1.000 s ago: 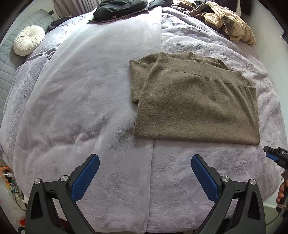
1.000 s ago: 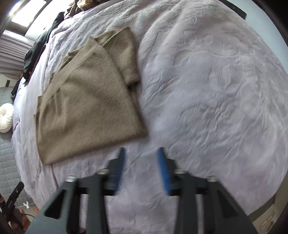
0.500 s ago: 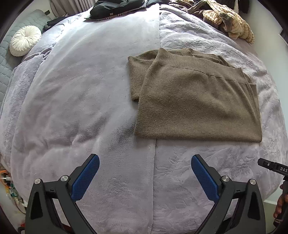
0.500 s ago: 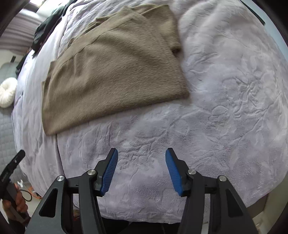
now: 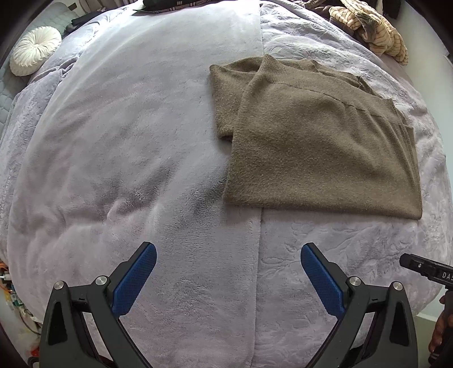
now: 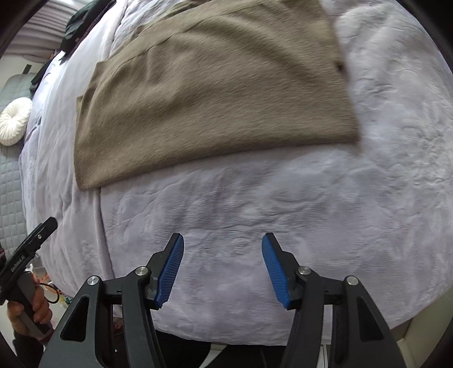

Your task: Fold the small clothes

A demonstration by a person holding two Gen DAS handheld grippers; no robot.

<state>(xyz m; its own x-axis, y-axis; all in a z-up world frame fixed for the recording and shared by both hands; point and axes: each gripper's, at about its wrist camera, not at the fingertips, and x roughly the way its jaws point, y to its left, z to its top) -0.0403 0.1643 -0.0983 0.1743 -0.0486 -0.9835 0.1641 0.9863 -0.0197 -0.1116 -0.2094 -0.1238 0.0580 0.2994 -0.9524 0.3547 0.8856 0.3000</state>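
On the lilac plush bedspread (image 5: 141, 141), which carries everything in view and serves as the only holding surface, one olive-brown knitted sweater (image 5: 317, 141) lies flat and folded, with one sleeve layer showing at its 9 o'clock edge and a ribbed band across its 12 o'clock side. In the left wrist view the sweater lies toward 1 o'clock from the left gripper (image 5: 228, 278), well apart from it; the jaws of that gripper are spread wide, with nothing between its two blue pads, above bare bedspread. In the right wrist view the same sweater (image 6: 215, 93), blurred, fills the 12 o'clock region, and the right gripper (image 6: 223, 267) hangs above the bedspread (image 6: 368, 212) short of the sweater's near edge, its jaws apart and holding nothing. One round white pleated cushion (image 5: 35, 49) sits at 10 o'clock in the left view. One heap of cream striped clothing (image 5: 373, 31) lies at 1 o'clock, and one dark garment (image 5: 181, 4) at 12 o'clock, both beyond the sweater.
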